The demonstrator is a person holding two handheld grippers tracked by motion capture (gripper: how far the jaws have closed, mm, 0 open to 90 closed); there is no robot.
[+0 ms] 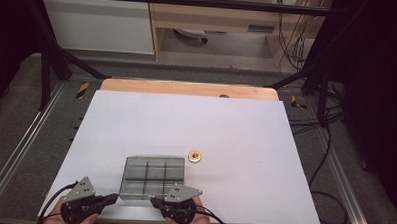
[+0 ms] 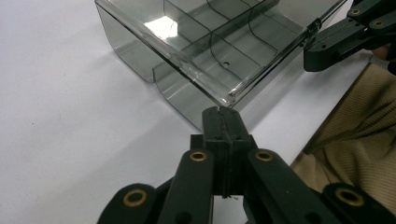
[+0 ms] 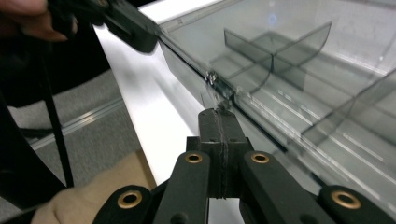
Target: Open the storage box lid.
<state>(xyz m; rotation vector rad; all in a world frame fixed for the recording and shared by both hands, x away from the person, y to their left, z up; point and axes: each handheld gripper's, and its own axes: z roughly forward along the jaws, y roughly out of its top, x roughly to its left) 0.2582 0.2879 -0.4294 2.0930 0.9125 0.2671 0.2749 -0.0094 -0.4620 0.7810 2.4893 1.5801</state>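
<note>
- Divided clear box (image 1: 152, 177) is seen at lower centre of the high view.
- Left gripper (image 2: 223, 120) is closed, tip at the box's near corner.
- Right gripper (image 3: 218, 122) is closed at the box's near edge; a grip cannot be confirmed, probably placed to steady it.

The divided box (image 1: 153, 176) sits on the table (image 1: 136, 125) toward its near edge, about centre. A small round token (image 1: 194, 156) lies just off its corner at 2 o'clock. The left gripper (image 1: 114, 198) meets the box's 7 o'clock corner, the right gripper (image 1: 154, 202) its near edge.
</note>
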